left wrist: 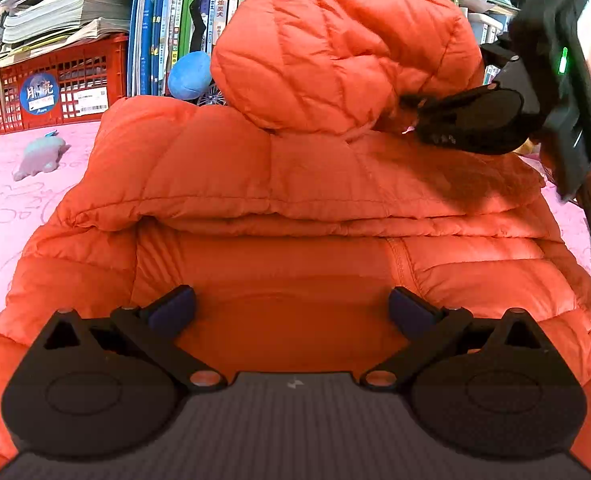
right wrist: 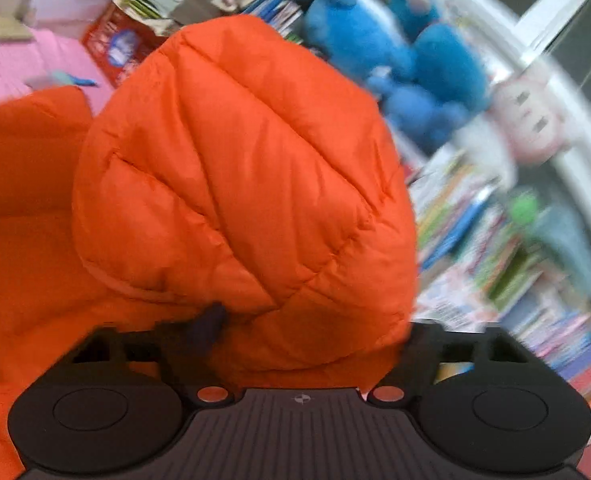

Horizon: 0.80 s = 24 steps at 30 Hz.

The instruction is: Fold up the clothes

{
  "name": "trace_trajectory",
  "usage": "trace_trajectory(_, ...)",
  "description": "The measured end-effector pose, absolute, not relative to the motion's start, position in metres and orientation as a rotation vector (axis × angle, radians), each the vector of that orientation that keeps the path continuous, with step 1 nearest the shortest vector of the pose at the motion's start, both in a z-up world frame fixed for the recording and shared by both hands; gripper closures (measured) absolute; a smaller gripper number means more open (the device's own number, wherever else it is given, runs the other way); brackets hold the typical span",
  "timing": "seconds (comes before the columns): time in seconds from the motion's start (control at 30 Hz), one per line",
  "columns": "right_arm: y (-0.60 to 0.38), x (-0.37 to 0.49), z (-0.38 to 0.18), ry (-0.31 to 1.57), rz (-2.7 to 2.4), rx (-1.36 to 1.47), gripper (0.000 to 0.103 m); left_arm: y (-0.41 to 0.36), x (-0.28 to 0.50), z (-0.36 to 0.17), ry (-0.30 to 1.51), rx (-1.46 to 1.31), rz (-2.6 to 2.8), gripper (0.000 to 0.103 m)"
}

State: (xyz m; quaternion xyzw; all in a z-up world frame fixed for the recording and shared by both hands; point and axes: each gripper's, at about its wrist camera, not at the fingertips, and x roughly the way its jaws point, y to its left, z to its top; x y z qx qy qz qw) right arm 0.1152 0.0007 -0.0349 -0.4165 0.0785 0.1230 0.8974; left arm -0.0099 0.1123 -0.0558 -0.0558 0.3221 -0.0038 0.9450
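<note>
surface: pink bedsheet (left wrist: 11,200) | room: bookshelf (left wrist: 167,20) | left claw (left wrist: 291,312) spread | right claw (right wrist: 303,332) pinching hood (right wrist: 247,168)

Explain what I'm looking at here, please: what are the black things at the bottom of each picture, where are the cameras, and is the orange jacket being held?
A person holds a two-finger gripper in each hand; a camera on each looks along its fingers. The left view shows the left gripper, open, above an orange puffer jacket lying on a pink bed cover. In that view the right gripper reaches in from the right at the base of the raised hood. The right view is blurred: the hood fills it, its edge between the fingers, apparently pinched.
</note>
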Motion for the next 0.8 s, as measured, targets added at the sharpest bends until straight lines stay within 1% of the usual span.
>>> trace_trajectory(0.03,0.001,0.113,-0.040,0.114,0.220,-0.895,0.062,0.112,-0.010,-0.056,0.656,-0.115,-0.008,0.000)
trace_trajectory(0.1,0.002,0.108,-0.051,0.023,0.157,-0.955,0.068,0.113,-0.011,-0.056,0.655,-0.117,-0.008,0.000)
trace_trajectory(0.17,0.003,0.104,-0.066,-0.032,0.121,-1.026,0.069,0.113,-0.011,-0.056,0.654,-0.120,-0.008,0.000)
trace_trajectory(0.3,-0.004,0.099,-0.085,0.015,0.196,-1.183,0.068,0.109,-0.008,-0.051,0.652,-0.131,-0.009,0.000)
trace_trajectory(0.37,-0.013,0.090,-0.082,0.034,0.265,-1.205,0.061,0.108,-0.007,-0.049,0.650,-0.137,-0.011,0.000)
trace_trajectory(0.4,-0.019,0.086,-0.077,0.050,0.293,-1.200,0.054,0.107,-0.006,-0.047,0.649,-0.140,-0.011,0.000)
trace_trajectory(0.43,-0.025,0.081,-0.070,0.066,0.315,-1.188,0.041,0.107,-0.006,-0.047,0.648,-0.142,-0.012,0.000)
trace_trajectory(0.47,-0.031,0.077,-0.060,0.079,0.340,-1.164,0.033,0.107,-0.005,-0.046,0.648,-0.144,-0.012,0.000)
trace_trajectory(0.5,-0.038,0.072,-0.050,0.093,0.368,-1.134,0.021,0.107,-0.005,-0.045,0.647,-0.145,-0.012,0.000)
trace_trajectory(0.53,-0.043,0.067,-0.038,0.101,0.395,-1.101,0.014,0.106,-0.004,-0.045,0.647,-0.147,-0.012,0.000)
trace_trajectory(0.57,-0.047,0.063,-0.026,0.108,0.421,-1.067,0.011,0.106,-0.004,-0.045,0.647,-0.148,-0.012,0.000)
trace_trajectory(0.6,-0.048,0.059,-0.016,0.107,0.446,-1.044,0.004,0.106,-0.004,-0.045,0.647,-0.148,-0.011,0.000)
trace_trajectory(0.63,-0.045,0.055,-0.006,0.085,0.470,-1.036,0.000,0.106,-0.004,-0.045,0.647,-0.147,-0.010,0.000)
trace_trajectory(0.73,-0.025,0.051,0.010,0.011,0.516,-1.085,0.000,0.106,-0.003,-0.045,0.648,-0.145,-0.009,0.000)
trace_trajectory(0.8,-0.002,0.065,0.013,0.011,0.534,-1.128,0.000,0.107,-0.003,-0.045,0.649,-0.143,-0.008,0.000)
